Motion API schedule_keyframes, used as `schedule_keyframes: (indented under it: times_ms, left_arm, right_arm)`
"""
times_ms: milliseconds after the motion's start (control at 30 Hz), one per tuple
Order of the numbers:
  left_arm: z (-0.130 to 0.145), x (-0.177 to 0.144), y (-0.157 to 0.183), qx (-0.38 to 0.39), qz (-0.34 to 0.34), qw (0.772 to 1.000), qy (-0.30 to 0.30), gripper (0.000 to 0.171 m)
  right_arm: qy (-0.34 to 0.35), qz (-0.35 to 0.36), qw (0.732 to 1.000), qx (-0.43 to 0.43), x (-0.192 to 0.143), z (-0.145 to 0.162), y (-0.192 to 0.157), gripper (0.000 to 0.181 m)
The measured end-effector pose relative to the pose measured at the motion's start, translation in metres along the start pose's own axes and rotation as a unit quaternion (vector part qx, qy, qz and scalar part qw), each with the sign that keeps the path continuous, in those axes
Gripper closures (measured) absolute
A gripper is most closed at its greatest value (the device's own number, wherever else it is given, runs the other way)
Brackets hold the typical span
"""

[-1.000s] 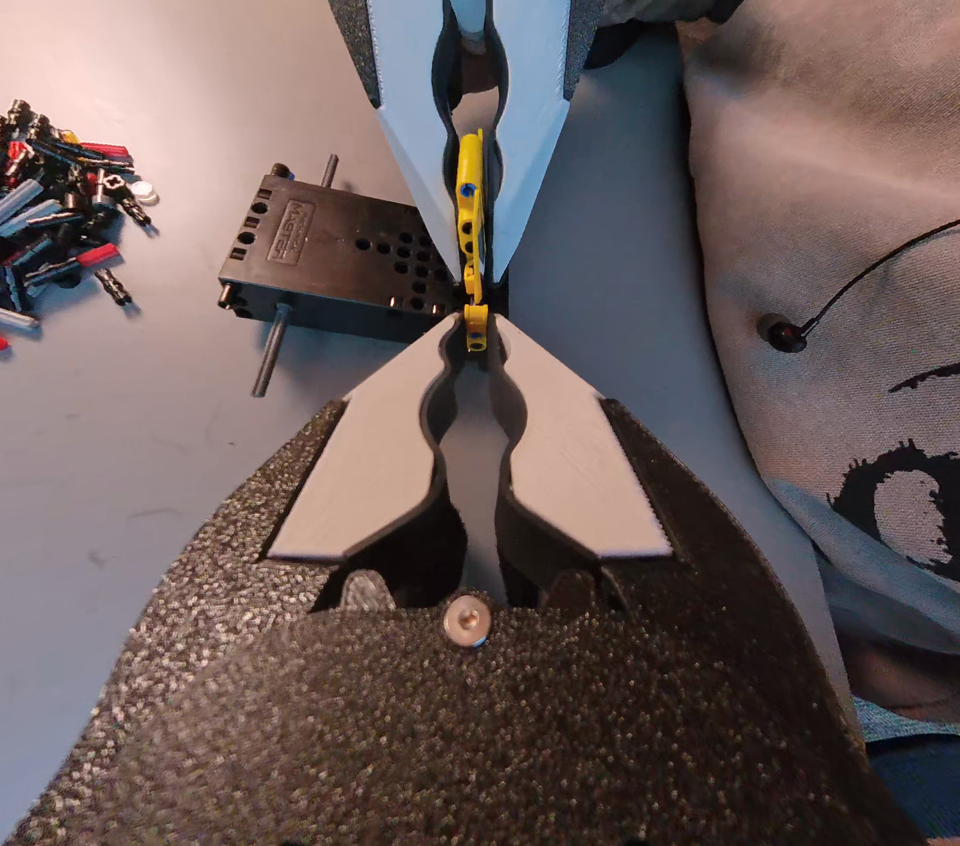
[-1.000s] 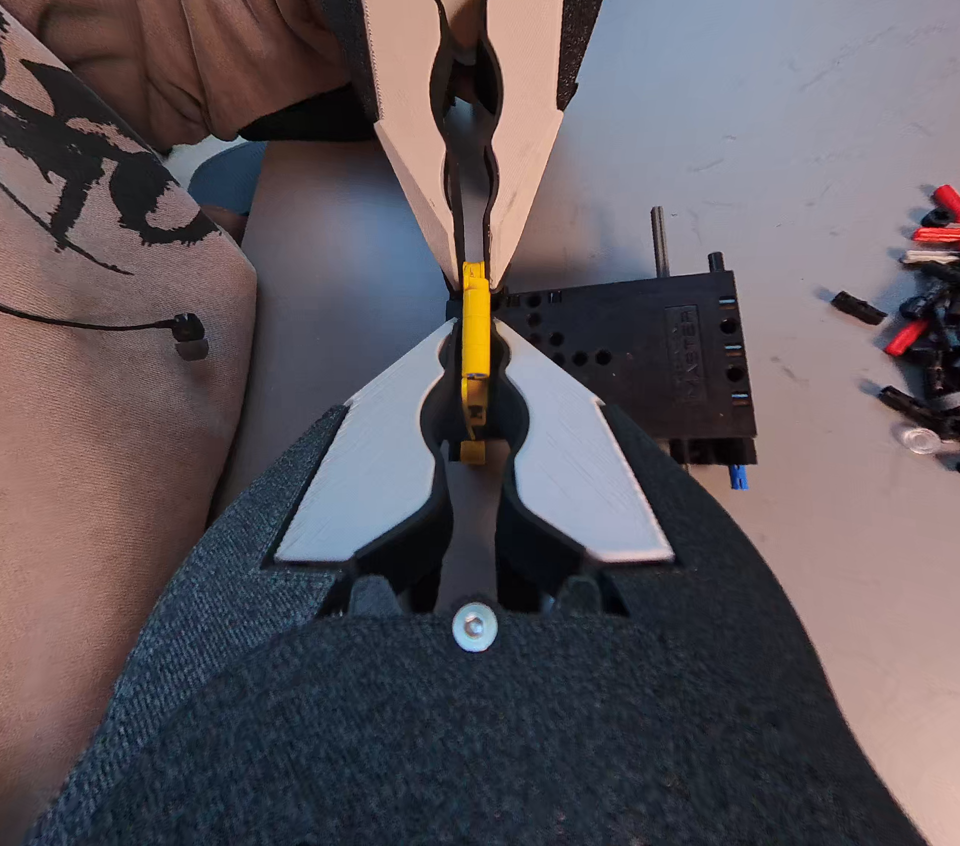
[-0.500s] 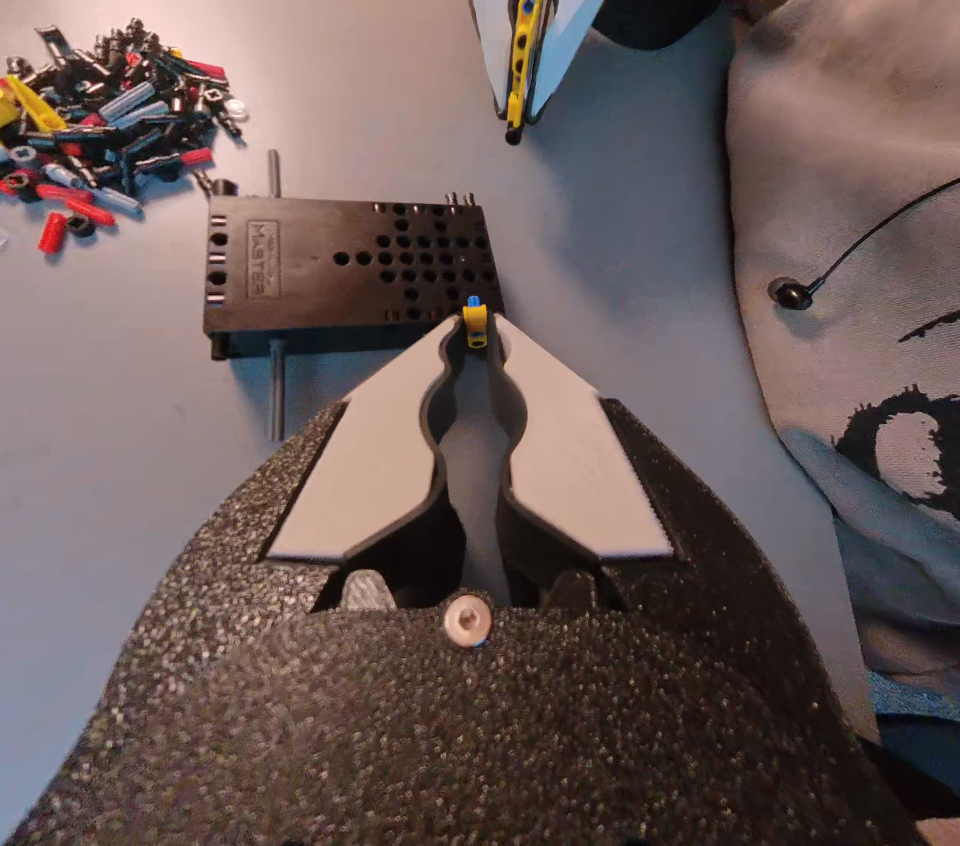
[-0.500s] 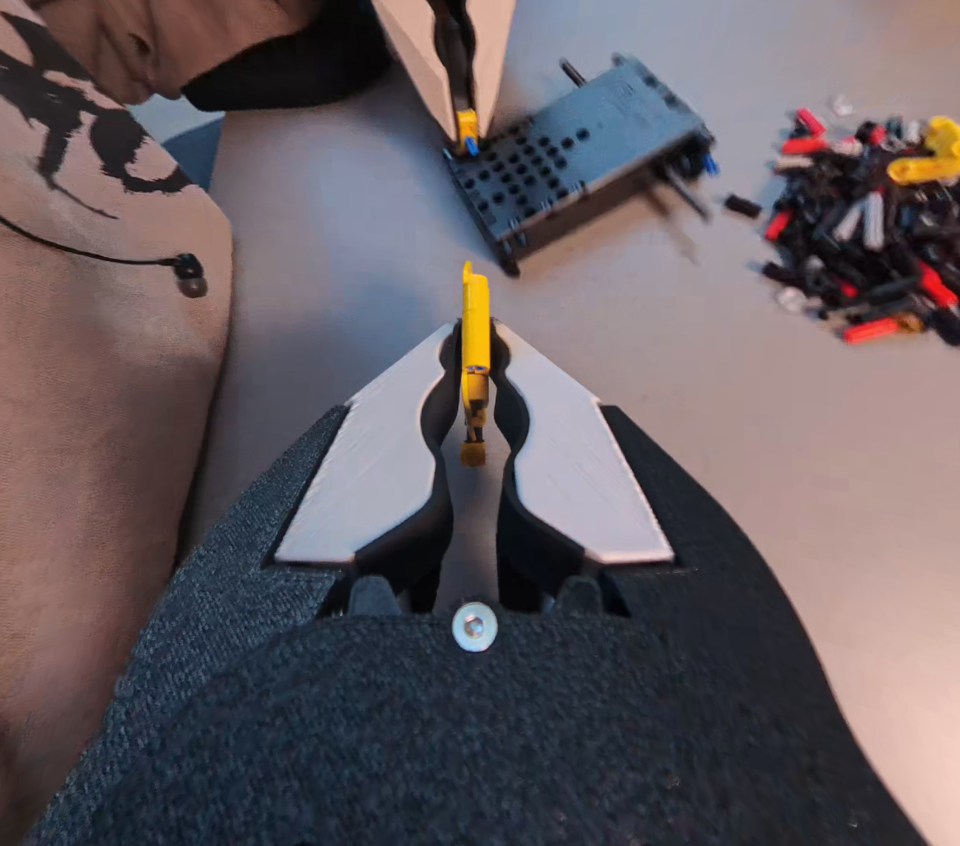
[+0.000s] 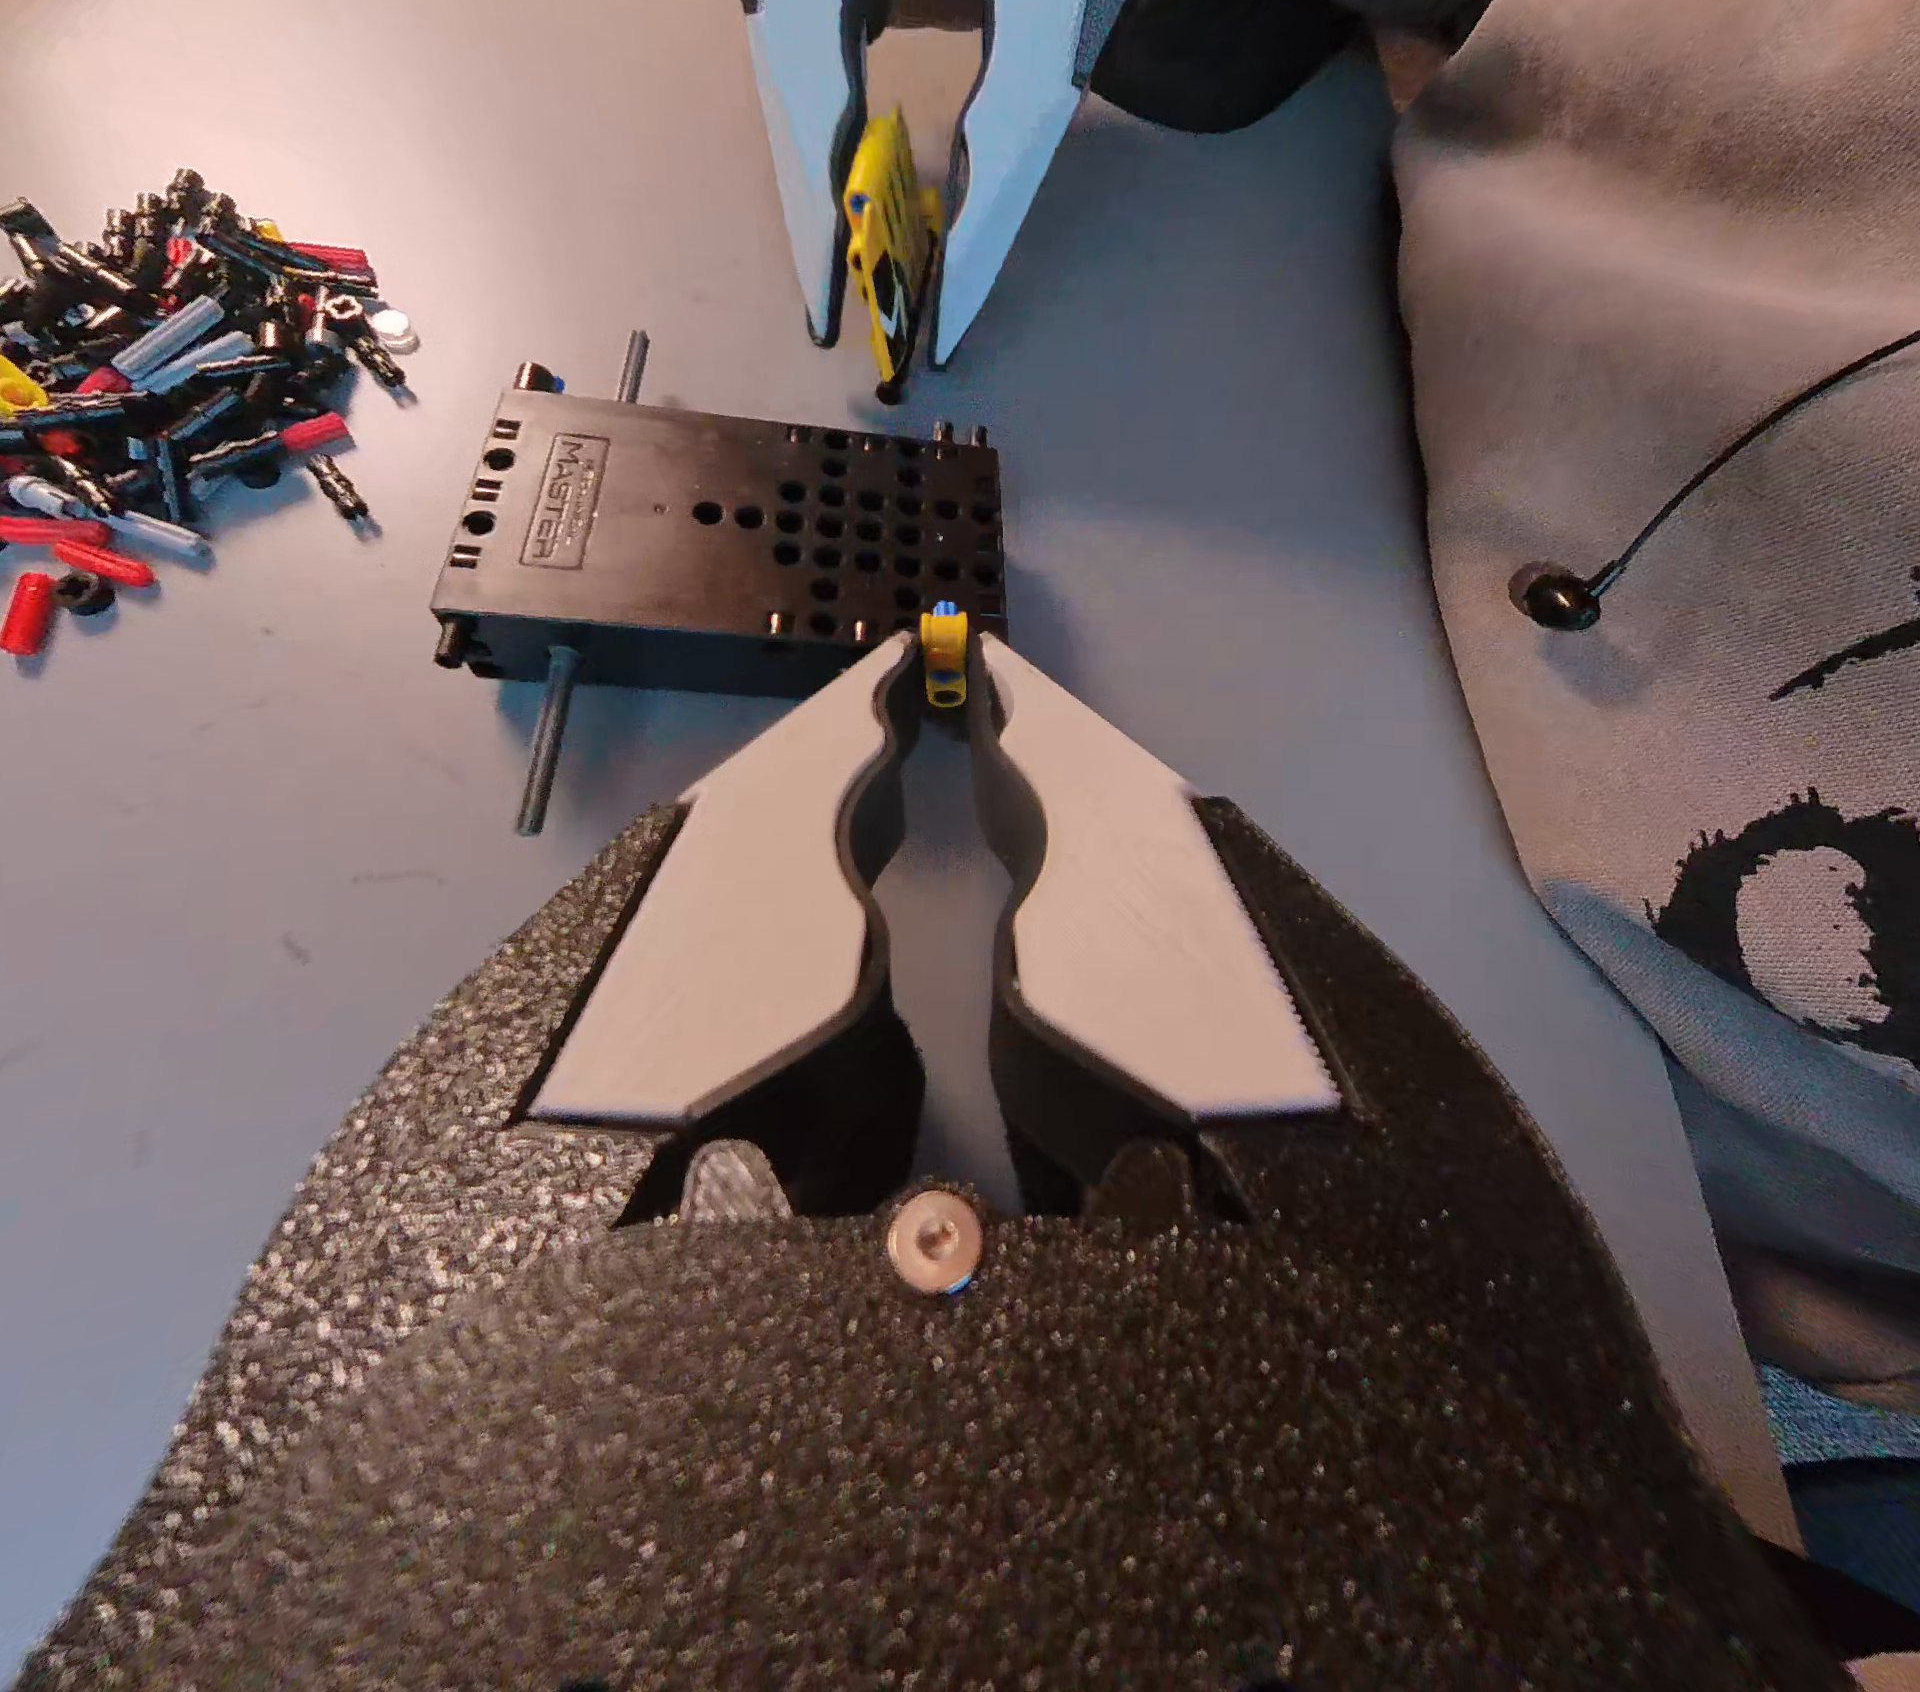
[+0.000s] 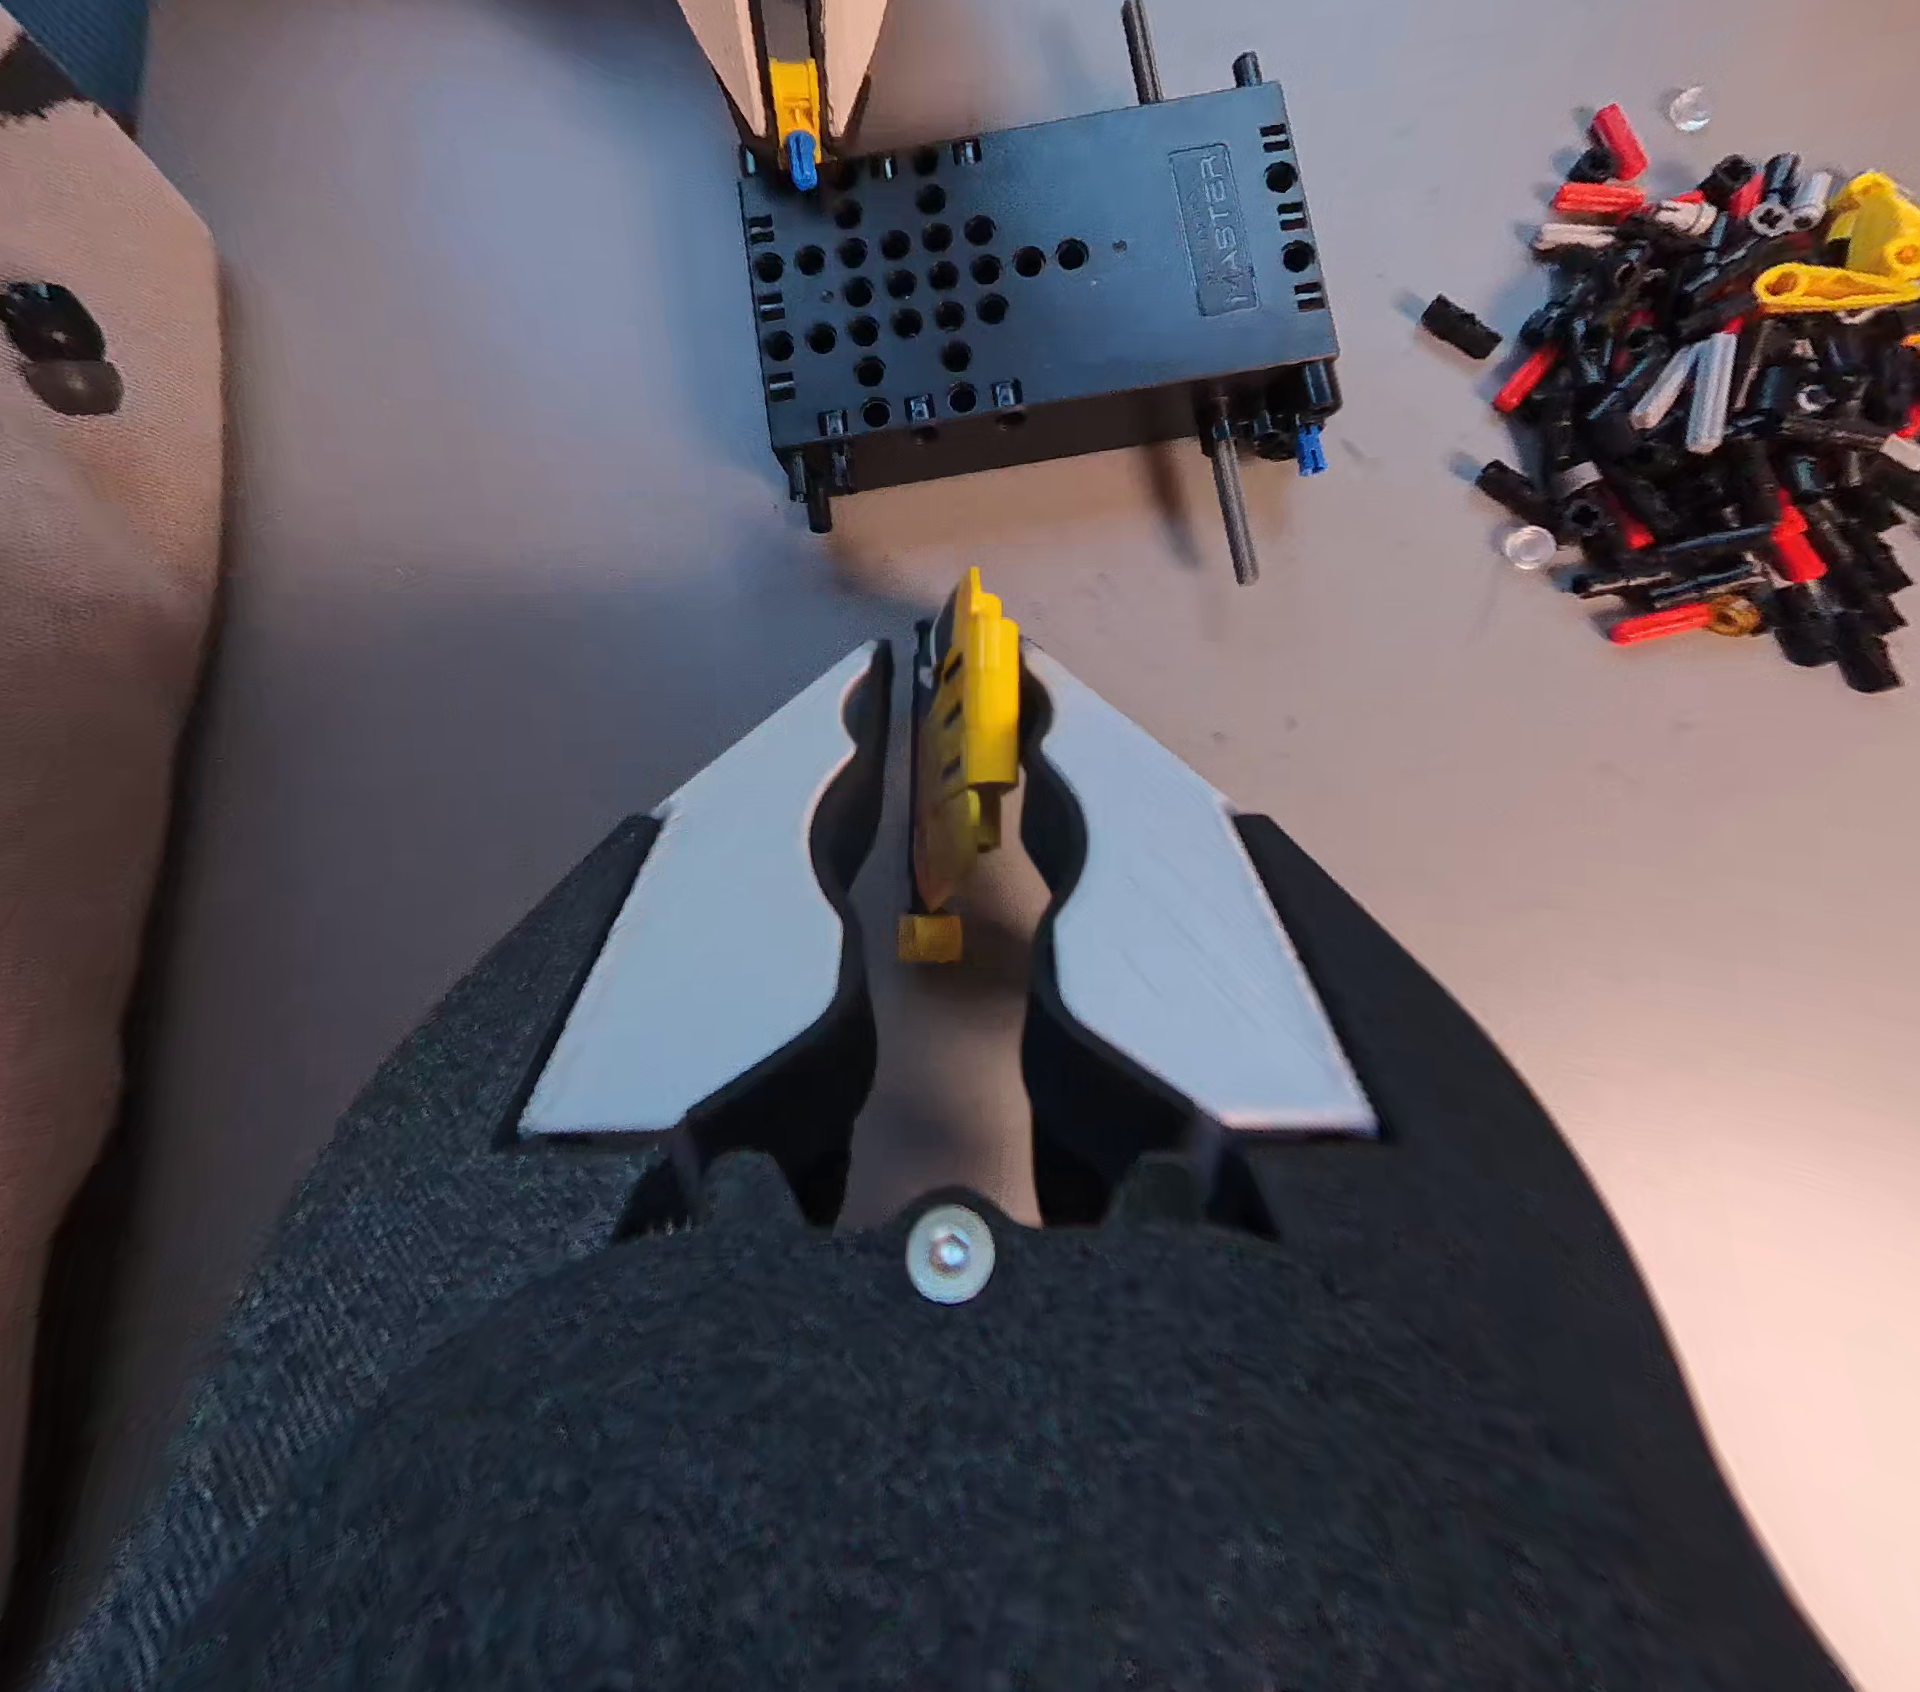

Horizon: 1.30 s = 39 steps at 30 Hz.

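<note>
Left tongs (image 5: 948,663) pinch a small yellow connector (image 5: 945,655) at the perforated black block (image 5: 727,541); right tongs (image 6: 961,655) clamp a flat yellow holed beam (image 6: 966,728) above the matte grey counter (image 6: 1455,811)

Black perforated block (image 6: 1039,292), yellow plate (image 6: 971,707), small yellow connector (image 5: 945,650) with blue pin, red-black-grey pile (image 6: 1745,416).
</note>
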<state>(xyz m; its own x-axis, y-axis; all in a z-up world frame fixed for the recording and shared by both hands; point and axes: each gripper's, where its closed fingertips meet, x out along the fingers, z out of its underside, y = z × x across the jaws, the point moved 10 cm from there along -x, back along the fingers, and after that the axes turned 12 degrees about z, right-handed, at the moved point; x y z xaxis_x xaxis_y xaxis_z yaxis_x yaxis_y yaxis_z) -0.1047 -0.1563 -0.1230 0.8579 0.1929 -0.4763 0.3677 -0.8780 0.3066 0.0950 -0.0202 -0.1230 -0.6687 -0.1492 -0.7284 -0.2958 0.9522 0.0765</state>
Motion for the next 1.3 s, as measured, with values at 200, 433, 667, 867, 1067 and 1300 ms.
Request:
schedule_keyframes:
  times_ms: [200, 433, 667, 867, 1067, 1300]
  left_arm:
    - [-0.017, 0.005, -0.006, -0.058, 0.001, 0.996, 0.061, 0.165]
    - [-0.037, 0.0, -0.026, -0.23, 0.066, 0.946, 0.218, 0.165]
    - [-0.034, -0.003, -0.028, -0.259, 0.093, 0.92, 0.281, 0.164]
    - [-0.03, -0.004, -0.024, -0.237, 0.06, 0.931, 0.269, 0.165]
    - [-0.03, 0.0, -0.022, -0.229, 0.071, 0.934, 0.264, 0.163]
    - [-0.03, 0.004, -0.02, -0.213, 0.073, 0.941, 0.253, 0.165]
  right_arm:
    - [0.068, 0.034, 0.996, -0.056, -0.011, -0.036, -0.011, 0.125]
    - [0.085, 0.143, 0.965, -0.201, 0.008, -0.053, -0.024, 0.12]
    - [0.135, 0.21, 0.934, -0.254, 0.002, -0.051, -0.021, 0.155]
    - [0.141, 0.22, 0.923, -0.283, 0.001, -0.05, -0.024, 0.155]
    - [0.153, 0.226, 0.907, -0.321, 0.006, -0.051, -0.03, 0.155]
    - [0.162, 0.219, 0.903, -0.333, 0.009, -0.049, -0.032, 0.156]
